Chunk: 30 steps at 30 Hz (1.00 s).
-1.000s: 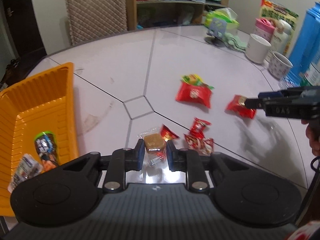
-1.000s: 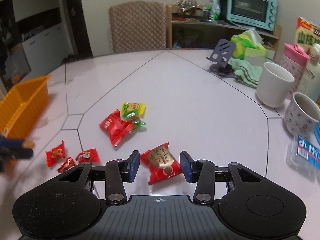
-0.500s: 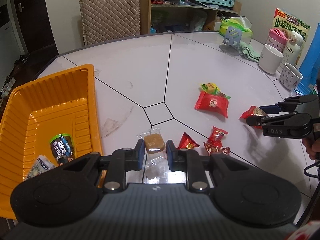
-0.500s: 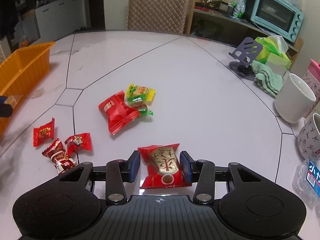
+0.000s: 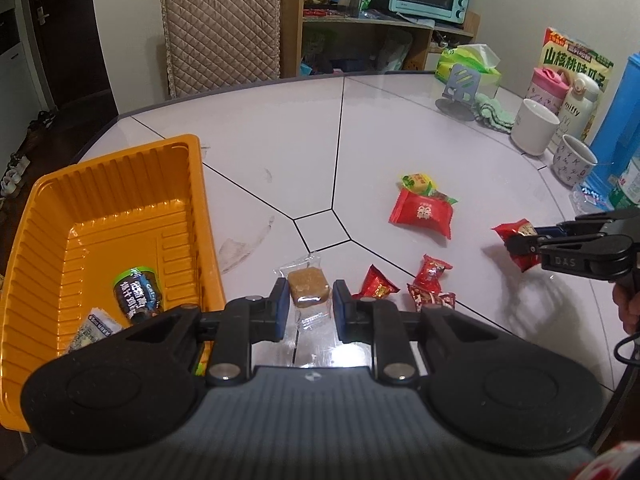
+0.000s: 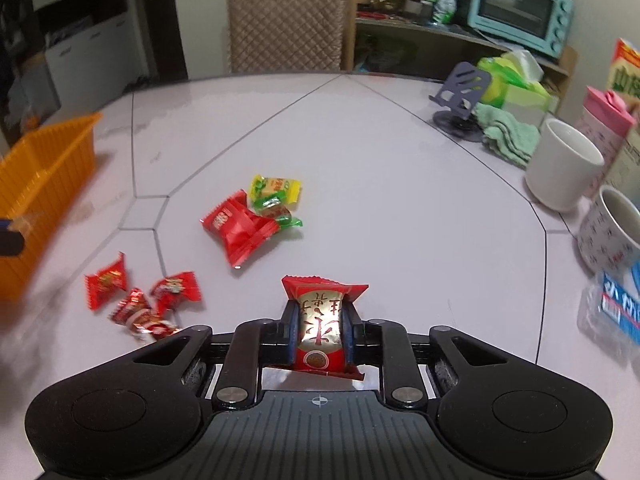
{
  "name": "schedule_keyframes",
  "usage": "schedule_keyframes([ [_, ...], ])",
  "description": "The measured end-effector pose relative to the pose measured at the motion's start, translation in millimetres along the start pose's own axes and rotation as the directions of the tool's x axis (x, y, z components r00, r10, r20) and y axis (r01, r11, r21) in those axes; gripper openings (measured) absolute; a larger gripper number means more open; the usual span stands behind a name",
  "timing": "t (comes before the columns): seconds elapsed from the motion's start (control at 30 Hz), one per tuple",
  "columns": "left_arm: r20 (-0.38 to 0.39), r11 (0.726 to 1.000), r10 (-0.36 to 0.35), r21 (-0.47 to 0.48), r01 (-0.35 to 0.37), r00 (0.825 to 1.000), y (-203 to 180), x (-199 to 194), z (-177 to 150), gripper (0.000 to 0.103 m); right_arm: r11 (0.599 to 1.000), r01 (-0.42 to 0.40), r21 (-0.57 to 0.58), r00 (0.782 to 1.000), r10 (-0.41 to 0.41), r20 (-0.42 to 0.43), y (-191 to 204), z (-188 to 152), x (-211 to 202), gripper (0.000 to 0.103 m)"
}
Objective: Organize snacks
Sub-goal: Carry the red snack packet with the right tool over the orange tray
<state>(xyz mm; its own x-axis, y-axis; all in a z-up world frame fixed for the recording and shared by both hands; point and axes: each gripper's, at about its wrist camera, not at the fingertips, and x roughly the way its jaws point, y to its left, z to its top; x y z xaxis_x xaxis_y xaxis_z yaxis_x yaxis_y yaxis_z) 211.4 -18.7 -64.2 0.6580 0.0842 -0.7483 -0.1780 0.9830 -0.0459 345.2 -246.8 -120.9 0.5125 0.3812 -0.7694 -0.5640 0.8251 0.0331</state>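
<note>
My left gripper (image 5: 308,300) is shut on a brown snack square (image 5: 309,286) in a clear wrapper, just right of the orange tray (image 5: 120,156). In the tray lie a dark packet (image 5: 136,294) and a white one (image 5: 94,326). My right gripper (image 6: 318,320) is closing its jaws, and the pads press on a red and gold packet (image 6: 316,290); the left wrist view shows that gripper (image 5: 516,240) at the right. Loose on the table are a big red packet (image 6: 236,226), yellow-green candies (image 6: 276,192) and three small red candies (image 6: 140,296).
A white mug (image 6: 560,164), a patterned cup (image 6: 612,228), a phone stand (image 6: 460,100), a green cloth (image 6: 508,132) and bottles line the table's right side. A plastic bottle (image 6: 612,308) lies near my right gripper. A quilted chair (image 5: 220,32) stands behind the table.
The right jaws have shut on the red and gold packet that lay between them. The left gripper has shifted a little with the brown snack, and more of the tray shows.
</note>
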Motion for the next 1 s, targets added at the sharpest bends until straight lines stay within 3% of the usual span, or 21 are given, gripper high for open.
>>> schedule_keyframes([
  [0.27, 0.032, 0.999, -0.018, -0.026, 0.019, 0.999, 20, -33, -5, 0.02, 0.994, -0.07, 0.088, 0.997, 0.068, 0.024, 27, -3, -51, 0.022],
  [0.5, 0.052, 0.997, 0.002, -0.071, 0.002, 0.999, 52, -67, -12, 0.02, 0.981, -0.185, 0.059, 0.982, 0.182, 0.047, 83, 0, -80, 0.022],
  [0.77, 0.071, 0.989, 0.073, -0.137, -0.063, 0.995, 101, -98, -25, 0.02, 0.947, -0.322, 0.0, 0.945, 0.322, 0.06, 155, 16, -85, 0.022],
  [1.0, 0.063, 0.977, 0.134, -0.174, -0.122, 0.989, 145, -104, -27, 0.02, 0.925, -0.379, -0.024, 0.922, 0.38, 0.069, 213, 41, -62, 0.022],
])
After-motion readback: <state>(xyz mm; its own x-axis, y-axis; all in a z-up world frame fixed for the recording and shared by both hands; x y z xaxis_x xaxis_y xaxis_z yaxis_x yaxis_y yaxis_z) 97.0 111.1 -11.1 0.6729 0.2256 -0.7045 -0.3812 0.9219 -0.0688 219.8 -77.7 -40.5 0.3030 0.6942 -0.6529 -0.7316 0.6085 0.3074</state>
